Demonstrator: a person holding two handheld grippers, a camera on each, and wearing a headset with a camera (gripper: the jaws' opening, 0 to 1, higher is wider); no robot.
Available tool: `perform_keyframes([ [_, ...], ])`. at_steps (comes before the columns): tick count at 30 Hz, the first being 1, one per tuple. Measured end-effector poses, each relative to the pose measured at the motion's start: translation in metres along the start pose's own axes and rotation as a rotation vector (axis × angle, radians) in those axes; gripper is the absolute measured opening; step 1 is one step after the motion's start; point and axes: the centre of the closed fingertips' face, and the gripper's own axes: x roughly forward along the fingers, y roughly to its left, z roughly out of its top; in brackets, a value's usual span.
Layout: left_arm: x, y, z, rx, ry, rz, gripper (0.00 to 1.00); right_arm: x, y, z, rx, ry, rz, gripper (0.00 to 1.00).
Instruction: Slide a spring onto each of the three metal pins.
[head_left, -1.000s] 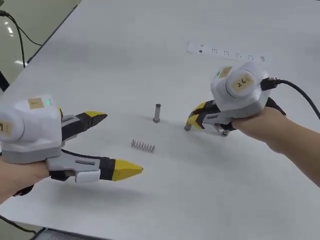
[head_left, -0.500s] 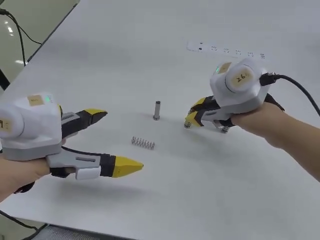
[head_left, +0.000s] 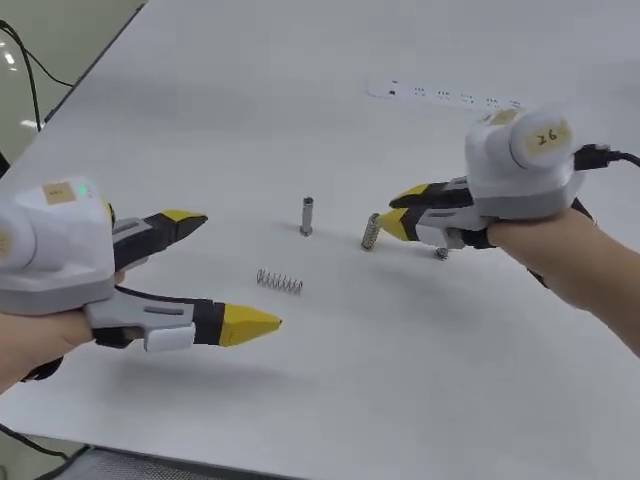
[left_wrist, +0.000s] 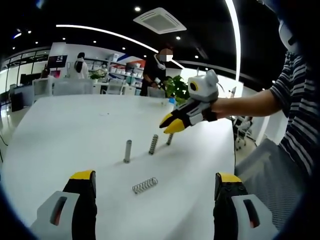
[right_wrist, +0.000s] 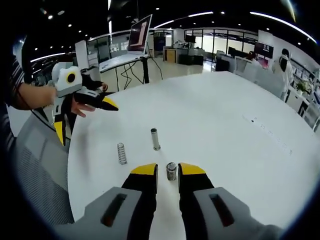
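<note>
A bare metal pin stands upright mid-table, with a loose spring lying in front of it. A second pin wearing a spring stands to its right. My right gripper hovers just right of that sprung pin, open by a narrow gap and holding nothing. In the right gripper view the sprung pin shows just past the tips, with the bare pin and loose spring beyond. A third pin stands under the right gripper. My left gripper is wide open, near the loose spring.
A white power strip lies at the far side of the white table. The table's left edge runs diagonally past black cables. People stand in the office behind, seen in the left gripper view.
My right gripper has drawn back to the right and lifted off the sprung pin, which stands free. The left gripper has barely moved.
</note>
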Motion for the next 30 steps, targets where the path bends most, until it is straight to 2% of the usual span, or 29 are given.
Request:
perform_keyframes([
  [7, 0.001, -0.001, 0.002, 0.002, -0.001, -0.006, 0.95, -0.016, 0.007, -0.006, 0.044, -0.037, -0.001, 0.14],
  [11, 0.001, 0.0, 0.003, 0.001, -0.004, -0.004, 0.95, -0.021, 0.016, -0.026, 0.074, -0.015, 0.012, 0.13],
  [17, 0.001, -0.002, 0.004, 0.005, -0.005, -0.009, 0.95, -0.027, 0.023, -0.044, 0.125, -0.015, 0.019, 0.14],
  [23, 0.002, -0.004, 0.005, 0.007, -0.003, -0.016, 0.95, -0.032, 0.023, -0.051, 0.166, -0.028, 0.016, 0.14],
  [27, 0.003, -0.005, 0.006, 0.007, -0.004, -0.019, 0.95, -0.034, 0.023, -0.053, 0.175, -0.036, 0.013, 0.14],
  [30, 0.002, -0.005, 0.006, 0.009, -0.001, -0.019, 0.95, -0.034, 0.024, -0.058, 0.169, -0.024, 0.014, 0.15],
])
